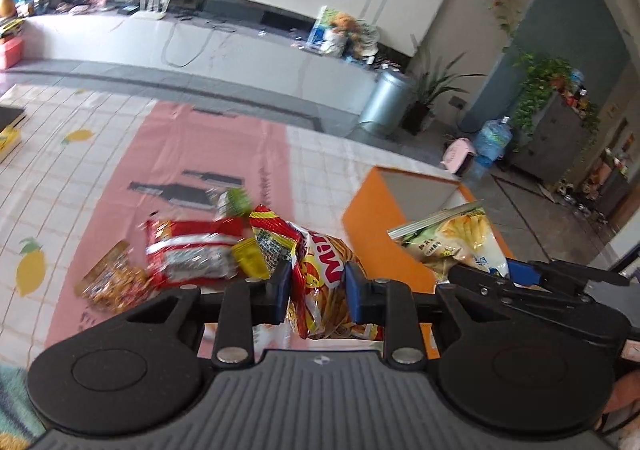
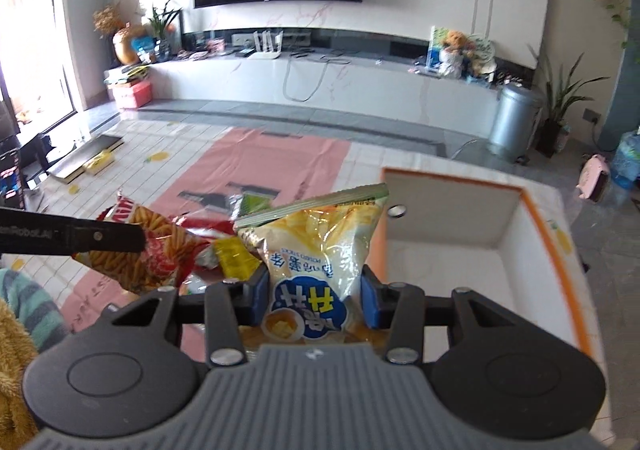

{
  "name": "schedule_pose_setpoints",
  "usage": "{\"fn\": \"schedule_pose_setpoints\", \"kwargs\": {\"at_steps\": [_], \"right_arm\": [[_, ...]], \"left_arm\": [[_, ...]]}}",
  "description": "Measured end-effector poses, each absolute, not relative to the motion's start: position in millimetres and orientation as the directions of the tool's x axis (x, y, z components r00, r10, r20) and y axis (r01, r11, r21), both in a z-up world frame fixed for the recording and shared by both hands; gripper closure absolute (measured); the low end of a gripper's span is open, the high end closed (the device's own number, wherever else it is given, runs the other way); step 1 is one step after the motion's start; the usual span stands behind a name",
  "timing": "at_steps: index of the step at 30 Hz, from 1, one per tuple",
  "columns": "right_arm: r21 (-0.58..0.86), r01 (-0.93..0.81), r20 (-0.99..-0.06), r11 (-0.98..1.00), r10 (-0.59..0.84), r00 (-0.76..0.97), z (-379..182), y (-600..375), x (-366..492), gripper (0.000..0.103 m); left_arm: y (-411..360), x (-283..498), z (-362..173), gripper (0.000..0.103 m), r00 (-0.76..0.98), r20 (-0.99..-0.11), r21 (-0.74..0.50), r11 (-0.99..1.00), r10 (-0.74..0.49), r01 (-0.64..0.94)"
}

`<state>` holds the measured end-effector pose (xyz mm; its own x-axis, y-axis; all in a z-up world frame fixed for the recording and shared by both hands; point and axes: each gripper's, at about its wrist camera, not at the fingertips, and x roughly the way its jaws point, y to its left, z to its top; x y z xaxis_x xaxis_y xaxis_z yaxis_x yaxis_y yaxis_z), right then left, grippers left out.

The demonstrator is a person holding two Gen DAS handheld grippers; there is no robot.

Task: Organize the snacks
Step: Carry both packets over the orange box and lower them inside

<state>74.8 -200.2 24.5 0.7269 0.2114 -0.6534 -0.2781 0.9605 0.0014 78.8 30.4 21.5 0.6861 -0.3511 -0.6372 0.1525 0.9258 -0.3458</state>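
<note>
Left wrist view: left gripper clamps red snack bag between its pads.

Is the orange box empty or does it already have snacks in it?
Empty as far as shown: the orange box shows bare white walls and floor; its near corner is hidden behind the potato stick bag.

Both wrist views: shared orange box

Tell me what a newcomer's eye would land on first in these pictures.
Two snack bags gripped at once: the left gripper clamps a red-and-orange stick-snack bag, the right gripper a pale yellow potato-stick bag. To the right stands an orange-edged box, open; more packets lie on the pink mat to the left.
</note>
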Motion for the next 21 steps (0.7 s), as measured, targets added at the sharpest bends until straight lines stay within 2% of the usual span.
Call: {"fn": "schedule_pose_setpoints", "kwargs": {"at_steps": [4, 10, 16, 21], "right_arm": [[-0.015, -0.215, -0.653, 0.977, 0.152, 0.741, 37.3, -234.4, 80.1, 0.061], [-0.026, -0.129, -0.688, 0.991, 0.076, 0.722, 27.8, -285.1, 85.8, 0.061], [0.023, -0.093, -0.752, 0.995, 0.079, 0.655, 1.5, -330.1, 103.3, 0.061], [0.065, -0.115, -0.804, 0.991, 0.120, 0.583, -18.5, -353.6, 134.4, 0.061]], "left_arm": [[-9.4, 89.4, 32.9, 0.072, 0.672, -0.623, -0.312, 0.915, -0.400, 0.255], [-70.4, 110.7, 24.5, 0.072, 0.591, -0.652, -0.302, 0.877, -0.476, 0.374], [-124.6, 132.4, 9.4, 0.072, 0.487, -0.712, -0.261, 0.835, -0.506, 0.485], [-160.2, 151.5, -5.2, 0.072, 0.416, -0.776, -0.174, 0.794, -0.475, 0.582]]}}
